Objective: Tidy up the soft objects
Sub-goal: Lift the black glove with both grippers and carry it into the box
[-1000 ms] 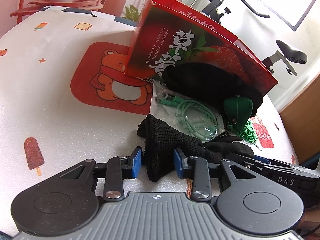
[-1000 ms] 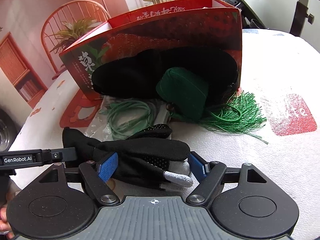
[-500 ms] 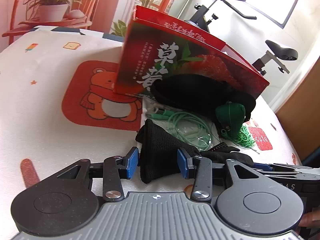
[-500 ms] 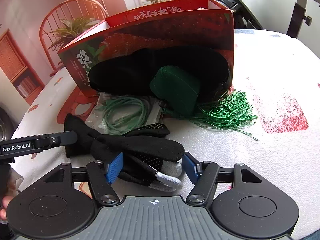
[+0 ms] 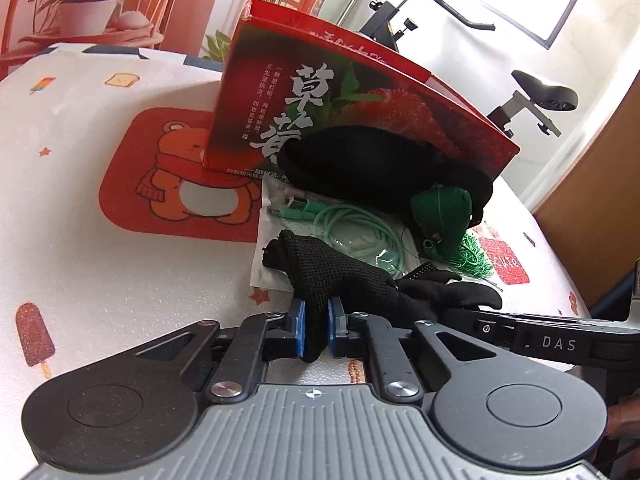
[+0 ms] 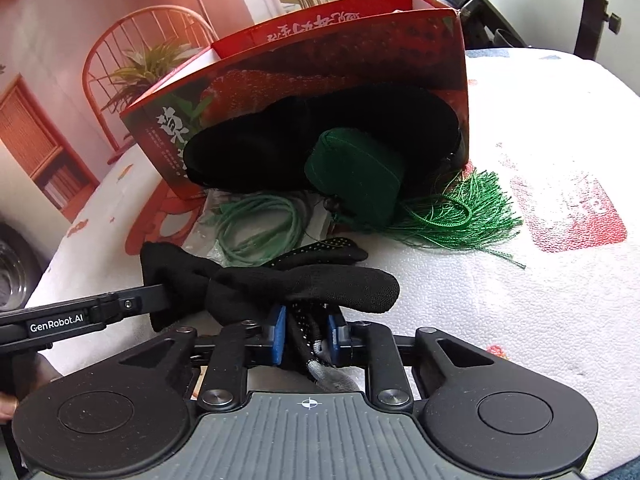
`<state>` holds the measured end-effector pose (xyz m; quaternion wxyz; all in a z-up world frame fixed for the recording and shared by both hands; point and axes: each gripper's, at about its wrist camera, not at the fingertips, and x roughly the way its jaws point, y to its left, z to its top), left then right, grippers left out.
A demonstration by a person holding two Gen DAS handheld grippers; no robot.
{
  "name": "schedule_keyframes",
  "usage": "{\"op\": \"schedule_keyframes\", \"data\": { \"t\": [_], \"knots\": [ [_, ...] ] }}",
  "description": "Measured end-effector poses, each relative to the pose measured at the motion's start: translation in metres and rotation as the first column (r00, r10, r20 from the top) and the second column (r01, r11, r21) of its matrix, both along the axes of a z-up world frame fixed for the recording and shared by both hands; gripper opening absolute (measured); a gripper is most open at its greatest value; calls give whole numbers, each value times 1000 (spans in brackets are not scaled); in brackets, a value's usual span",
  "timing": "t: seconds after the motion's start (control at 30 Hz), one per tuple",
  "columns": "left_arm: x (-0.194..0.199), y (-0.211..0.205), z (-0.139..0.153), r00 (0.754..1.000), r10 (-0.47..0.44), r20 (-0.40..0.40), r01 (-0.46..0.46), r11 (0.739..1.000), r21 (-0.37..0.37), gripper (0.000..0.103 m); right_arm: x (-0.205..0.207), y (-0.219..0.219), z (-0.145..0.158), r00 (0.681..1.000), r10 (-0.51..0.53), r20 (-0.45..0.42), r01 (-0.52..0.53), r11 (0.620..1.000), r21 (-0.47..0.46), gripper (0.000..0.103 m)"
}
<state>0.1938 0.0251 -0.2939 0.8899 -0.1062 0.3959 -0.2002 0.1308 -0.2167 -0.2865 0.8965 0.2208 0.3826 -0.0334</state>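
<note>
On the printed tablecloth (image 5: 80, 208), a black knit glove (image 5: 332, 276) is now pinched at both ends. A second ago both pairs of jaws stood apart around the fabric; now the left gripper (image 5: 314, 330) is clamped tight on the cuff end, and the right gripper (image 6: 306, 334) is closing on the finger end, its blue pads (image 6: 278, 334) already pressed against the bunched fingers with the grey tips showing below. By this double hold the glove is judged ready to be lifted or folded, the first real step of tidying it.

Behind it, the red strawberry box (image 6: 340, 60) stands open at the top; what is inside cannot be seen. Against its front a black soft item (image 6: 320, 140) is leaned, with a green tasselled pouch (image 6: 356, 176) in front. A coiled green cable (image 6: 260, 228) in a clear bag is laid just beside the glove.
</note>
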Motion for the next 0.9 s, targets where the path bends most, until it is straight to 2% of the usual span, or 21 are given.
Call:
{"op": "schedule_keyframes", "data": {
  "t": [0.4,0.6,0.9],
  "knots": [
    [-18,-2,23,996,-3,88,2,1000,11,11,-18,4,23,994,-6,107,10,999,-36,14],
    [-23,-1,45,990,3,144,-2,1000,-3,11,-23,2,48,982,-7,189,18,998,-54,13],
    [-34,-7,88,969,19,247,-19,1000,-5,11,-25,3,92,958,18,286,21,991,-132,13]
  ]
}}
